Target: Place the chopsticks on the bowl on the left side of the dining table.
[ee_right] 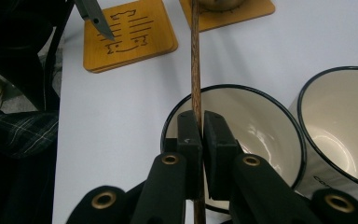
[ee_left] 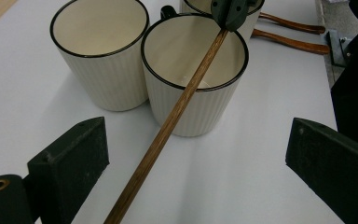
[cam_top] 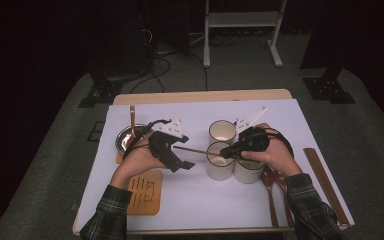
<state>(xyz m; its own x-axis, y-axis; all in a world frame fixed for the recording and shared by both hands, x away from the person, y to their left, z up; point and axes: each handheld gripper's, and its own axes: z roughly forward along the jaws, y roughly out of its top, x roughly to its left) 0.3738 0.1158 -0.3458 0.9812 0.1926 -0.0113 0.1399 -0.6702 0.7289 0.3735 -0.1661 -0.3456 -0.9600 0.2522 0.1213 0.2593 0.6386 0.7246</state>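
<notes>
Black pads of our right tongs [ee_right: 200, 140] are pinching a chopstick [ee_right: 196, 60] above a cup [ee_right: 261, 126], its free end reaching between our left tongs [ee_left: 196, 158], which we are holding spread, not touching it.

Wooden coaster with fish pattern [cam_top: 144, 192]: on the near side of the left tongs [cam_top: 186, 151]. Steel bowl [cam_top: 125, 137] on a second coaster: left of the same tongs. Two wooden spoons [cam_top: 271, 192]: near side of the right tongs [cam_top: 225, 151]; brown chopstick pair [cam_top: 325, 185]: well to their right.
</notes>
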